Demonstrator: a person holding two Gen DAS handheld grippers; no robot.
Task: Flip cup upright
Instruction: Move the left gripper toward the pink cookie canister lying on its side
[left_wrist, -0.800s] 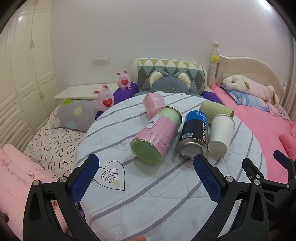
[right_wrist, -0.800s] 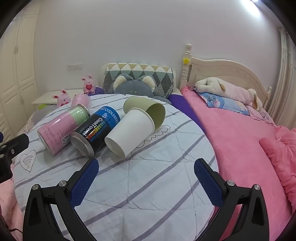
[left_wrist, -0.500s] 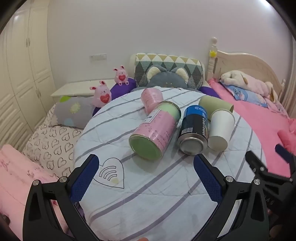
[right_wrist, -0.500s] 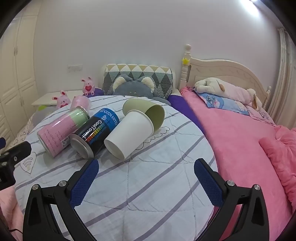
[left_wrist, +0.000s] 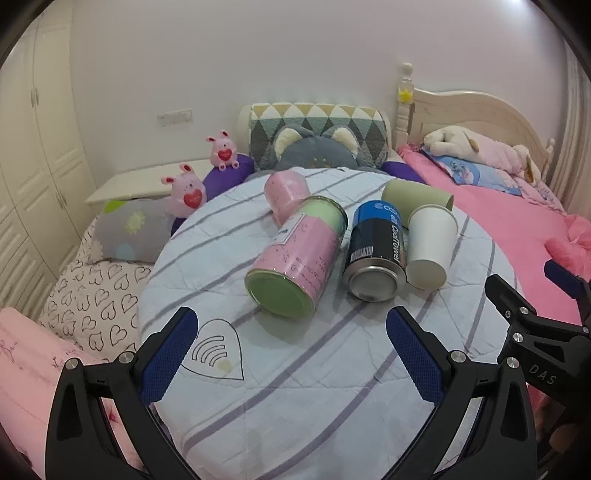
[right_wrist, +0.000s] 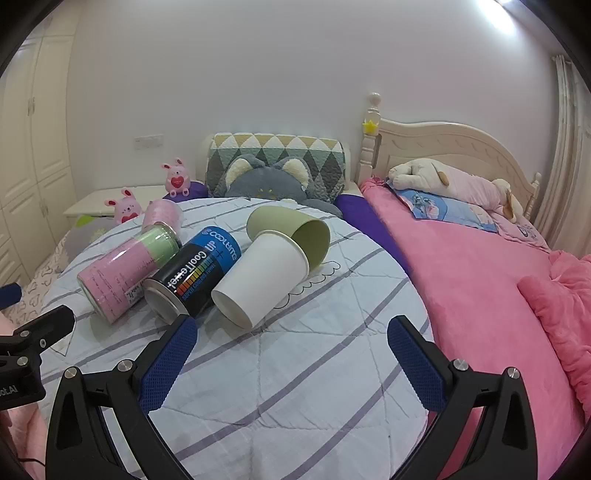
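Note:
Several containers lie on their sides on a round table with a striped quilted cover (left_wrist: 314, 387) (right_wrist: 295, 376). A white paper cup (left_wrist: 428, 247) (right_wrist: 258, 280) has its base toward me. Its mouth sits in an olive-green cup (left_wrist: 413, 195) (right_wrist: 291, 232). A small pink cup (left_wrist: 286, 195) (right_wrist: 162, 216) lies at the back left. My left gripper (left_wrist: 291, 354) is open and empty above the near table. My right gripper (right_wrist: 291, 360) is open and empty, in front of the white cup.
A pink-and-green tin (left_wrist: 299, 262) (right_wrist: 125, 269) and a blue-black can (left_wrist: 376, 254) (right_wrist: 195, 273) lie beside the cups. A pink bed (right_wrist: 480, 277) is on the right. Pillows and plush toys (left_wrist: 184, 192) sit behind and left of the table.
Both grippers have drawn back and up a little; the table's objects look slightly smaller and farther. Nothing on the table has moved. Both grippers stay open.

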